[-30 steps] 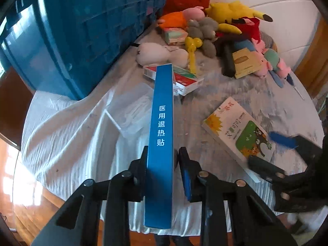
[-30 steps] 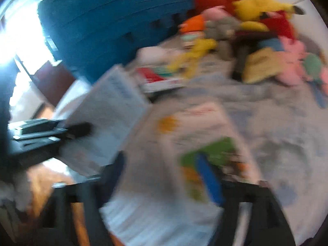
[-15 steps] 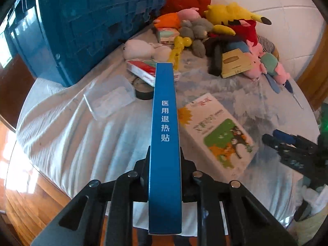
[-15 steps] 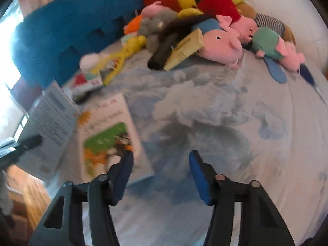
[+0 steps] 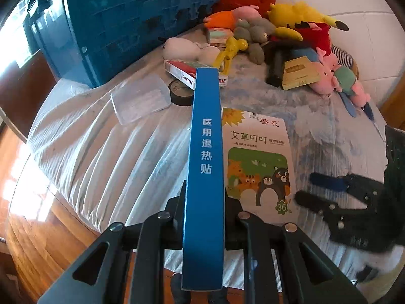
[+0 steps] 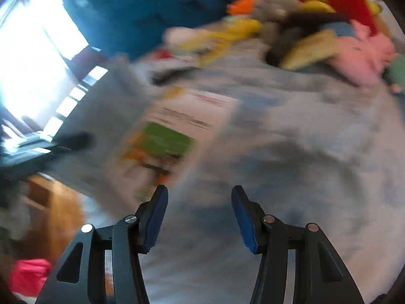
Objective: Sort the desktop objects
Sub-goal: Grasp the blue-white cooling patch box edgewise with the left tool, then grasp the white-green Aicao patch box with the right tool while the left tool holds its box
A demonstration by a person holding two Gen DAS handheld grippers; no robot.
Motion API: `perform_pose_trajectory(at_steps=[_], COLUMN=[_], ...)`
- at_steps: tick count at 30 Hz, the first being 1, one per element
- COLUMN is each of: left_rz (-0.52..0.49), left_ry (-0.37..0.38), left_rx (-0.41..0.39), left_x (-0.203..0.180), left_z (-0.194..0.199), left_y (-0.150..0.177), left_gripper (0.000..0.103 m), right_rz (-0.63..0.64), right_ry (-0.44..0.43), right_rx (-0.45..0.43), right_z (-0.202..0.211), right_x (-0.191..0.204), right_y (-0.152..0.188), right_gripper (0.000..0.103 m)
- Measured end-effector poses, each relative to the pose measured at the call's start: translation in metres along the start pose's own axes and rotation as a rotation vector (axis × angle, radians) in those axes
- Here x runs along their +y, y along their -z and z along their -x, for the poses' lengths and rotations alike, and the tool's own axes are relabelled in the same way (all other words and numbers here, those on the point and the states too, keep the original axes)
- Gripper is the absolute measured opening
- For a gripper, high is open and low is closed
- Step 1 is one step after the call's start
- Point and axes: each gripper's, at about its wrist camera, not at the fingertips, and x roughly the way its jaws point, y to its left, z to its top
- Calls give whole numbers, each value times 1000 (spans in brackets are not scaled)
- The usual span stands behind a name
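My left gripper [image 5: 204,197] is shut on a flat blue box [image 5: 206,152] with white Chinese lettering, held edge-up above the white-sheeted table [image 5: 101,152]. A white and green patch box with cartoon animals [image 5: 255,162] lies flat just right of it; it shows blurred in the right wrist view [image 6: 172,139]. My right gripper [image 6: 198,195] is open and empty, low over the sheet right of that box; it shows at the right in the left wrist view [image 5: 319,187].
A big blue crate [image 5: 121,17] stands at the back left. A clear plastic case [image 5: 140,97], black tape roll [image 5: 181,92], red and white box [image 5: 187,73], tan box [image 5: 300,74] and a heap of plush toys [image 5: 286,35] lie behind. Wooden floor [image 5: 33,215] lies beyond the near edge.
The left gripper's view has shifted, so the blue box now stands beside the patch box. The right gripper swung left toward the patch box; its view is motion-blurred. Its jaws stayed open.
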Motion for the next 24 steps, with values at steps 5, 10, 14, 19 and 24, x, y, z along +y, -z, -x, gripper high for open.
perform_pose_trajectory(at_steps=[5,10,14,19,24], left_rz=[-5,-10,-40,-22,-3], left_ry=[18,36,12,27,32], left_rx=[2,3,-2,1,-4], left_x=[5,10,15,38,59], left_z=[0,0,0,-1,-2], left_y=[0,1,-1,-6,-10], left_gripper=[19,19,19,19,19], right_rz=[-129,-273,-367,-490,-510], right_ry=[-122,-150,-268,-414,-490], right_rx=[-44,-41,-34,-129,-150], right_z=[-3,-9,-25,-19,-22], right_x=[0,-20,-14,-14,6], right_y=[-3,3,1,-10,-33], right_gripper=[53,53,56,57,57])
